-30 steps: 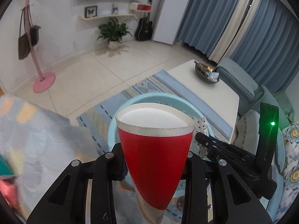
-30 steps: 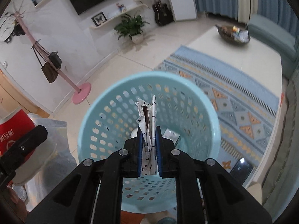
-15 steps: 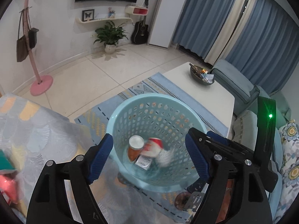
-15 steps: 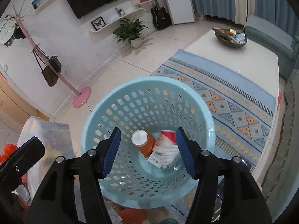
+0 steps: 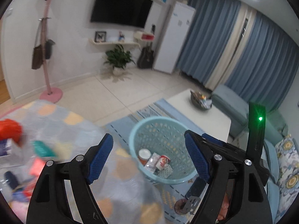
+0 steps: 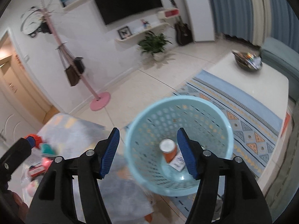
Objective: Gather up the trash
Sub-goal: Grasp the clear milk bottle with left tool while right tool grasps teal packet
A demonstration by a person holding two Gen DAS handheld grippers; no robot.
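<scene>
A light blue perforated basket (image 5: 139, 130) stands on the rug; it also shows in the right wrist view (image 6: 142, 119). Inside lie an orange bottle (image 5: 143, 155) with a white cap, also seen in the right wrist view (image 6: 169, 150), a red paper cup (image 5: 163, 161) and wrappers. My left gripper (image 5: 149, 158) is open and empty above the basket's near rim. My right gripper (image 6: 150, 152) is open and empty, above the basket. More trash (image 5: 22, 149) lies blurred on the grey patterned cloth (image 5: 74, 123) at the left.
A white coffee table (image 5: 209, 117) with a dark bowl (image 5: 200, 100) stands beyond the basket. A teal sofa (image 5: 229, 102) is at the right. A pink coat stand (image 5: 49, 91) and a potted plant (image 5: 118, 59) stand by the far wall.
A second ago my left gripper held the red cup and my right a wrapper; both opened and dropped them into the basket. Both grippers have since pulled back and tilted up.
</scene>
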